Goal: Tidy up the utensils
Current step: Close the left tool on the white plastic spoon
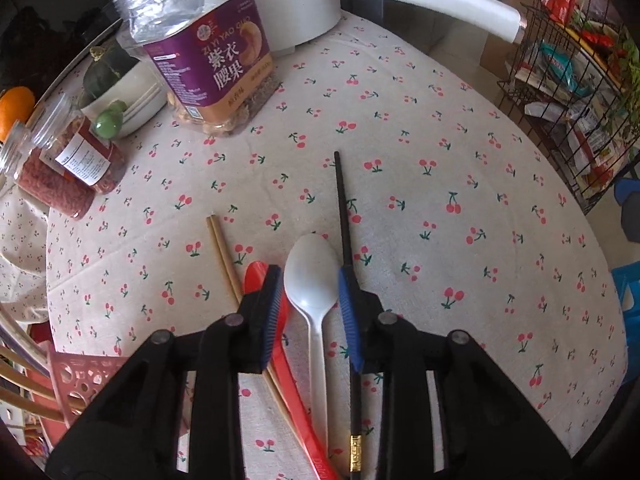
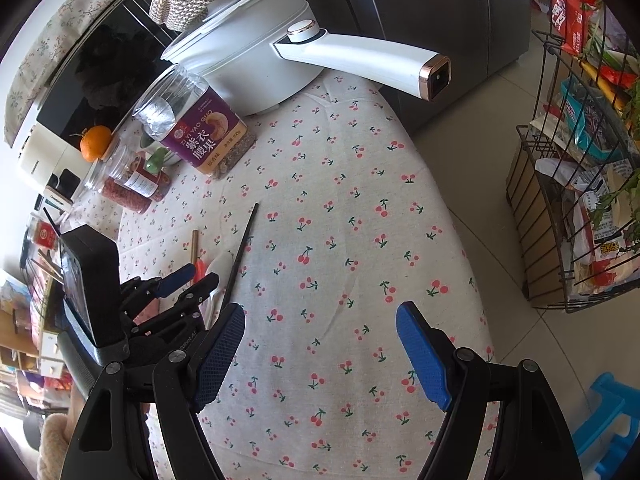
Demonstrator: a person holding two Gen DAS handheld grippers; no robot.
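1. The left gripper (image 1: 308,312) hangs released over the white spoon (image 1: 310,276); its finger hides part of the red spoon (image 1: 294,392).
2. The black chopstick (image 1: 343,208) lies beside the white spoon.
3. The right gripper (image 2: 320,356) hangs spread over the bare tablecloth (image 2: 340,220).
4. The jar (image 1: 216,64) reads "ZI YI YAO GUO".

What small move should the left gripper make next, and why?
Probably lower and close the left gripper on the white spoon: its fingers are open, the spoon lies between them on the tablecloth, and the right gripper is open over bare cloth.
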